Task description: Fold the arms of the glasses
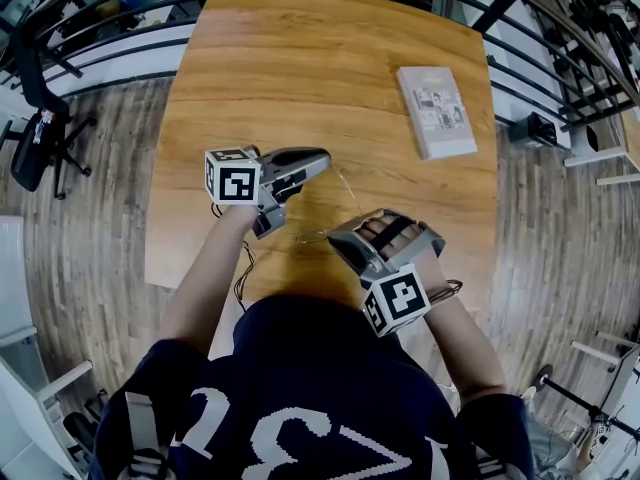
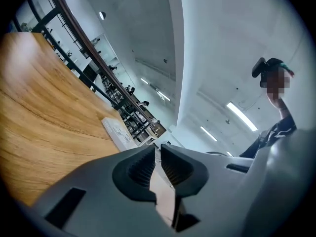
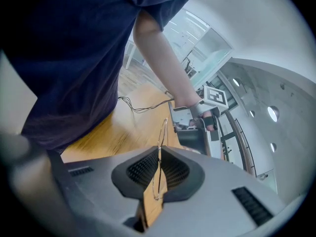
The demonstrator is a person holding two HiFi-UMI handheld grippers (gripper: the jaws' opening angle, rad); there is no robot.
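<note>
The glasses (image 3: pixel 161 132), thin wire ones, sit pinched in the right gripper (image 3: pixel 159 149); its jaws are pressed onto the frame, and the wire rises past the tips toward the left gripper. In the head view the glasses (image 1: pixel 347 190) hang over the near part of the bench (image 1: pixel 300 58), between the two grippers. The right gripper (image 1: pixel 340 240) is at their 5 o'clock and the left gripper (image 1: pixel 322 158) just at their 10 o'clock. In its own view the left gripper (image 2: pixel 158 149) has its jaws only slightly spread, with a narrow slit at the tips and nothing seen in it.

Wide wood stretches toward 12 o'clock. A book (image 1: pixel 437 111) lies flat at 1 o'clock, near the bench's right edge and well apart from the glasses. The left edge runs at 9 o'clock, with a chair (image 1: pixel 35 138) on the floor beyond it. Railings ring the far sides.
</note>
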